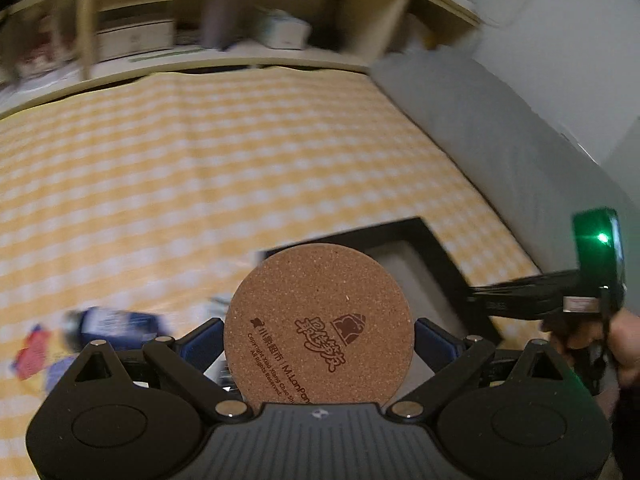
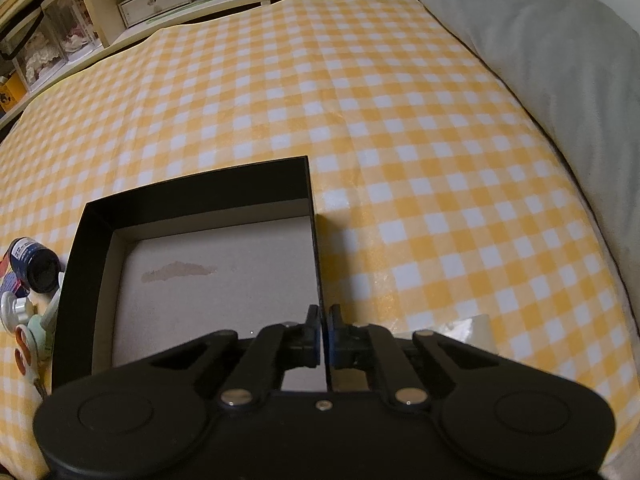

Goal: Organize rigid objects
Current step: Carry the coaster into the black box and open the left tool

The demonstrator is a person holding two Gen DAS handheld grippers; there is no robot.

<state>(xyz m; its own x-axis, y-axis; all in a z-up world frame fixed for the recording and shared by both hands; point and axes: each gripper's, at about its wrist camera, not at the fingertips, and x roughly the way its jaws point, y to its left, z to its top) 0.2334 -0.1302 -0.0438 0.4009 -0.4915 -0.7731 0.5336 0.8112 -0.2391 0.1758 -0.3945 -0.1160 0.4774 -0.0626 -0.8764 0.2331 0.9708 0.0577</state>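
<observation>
the left claw holds a round cork coaster by its rim, one blue pad on each side, the printed face turned toward the camera. it hangs in the air above the yellow checked worktop, with the black box just behind and to the right of it in the left wrist view. that view is smeared, so the finer things on the cloth are hard to tell.

the right claw is pinched shut on the right wall of the black box, one pad inside and one outside, and seems to be steadying it. the box is open-topped with a pale grey floor, and nothing lies in the part of it that shows.

left of the box, in the right wrist view, sit a dark blue jar on its side, scissors with orange handles and some small pale items i cannot name. a grey cushion runs along the right edge of the worktop, and shelves stand at the far side.

the step in hand looks like carrying the coaster to the box. the next move calls for bringing it over the open floor, tilting it flat or nearly so, lowering it clear of the walls and the right claw, then letting go. the other things would likely follow.
</observation>
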